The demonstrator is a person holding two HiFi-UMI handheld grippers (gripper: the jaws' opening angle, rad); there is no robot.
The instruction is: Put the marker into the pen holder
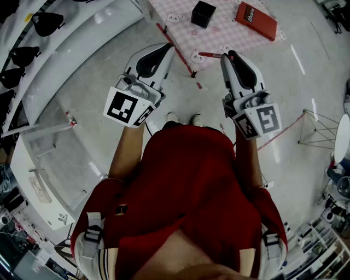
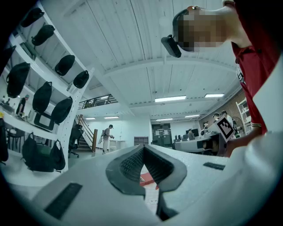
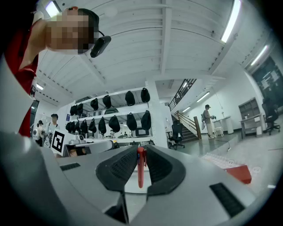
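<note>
Grey floor (image 1: 306, 93) fills most of the head view, and a checked table (image 1: 221, 30) at its top edge bears the black pen holder (image 1: 203, 13) and a red box (image 1: 256, 20). Short of the table, the right gripper (image 1: 229, 54) clamps the red marker (image 3: 140, 170) between its jaws. Beside it, the left gripper (image 1: 169, 48) has its jaws closed together on nothing.

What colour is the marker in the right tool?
The marker is red, clearest in the right gripper view.
</note>
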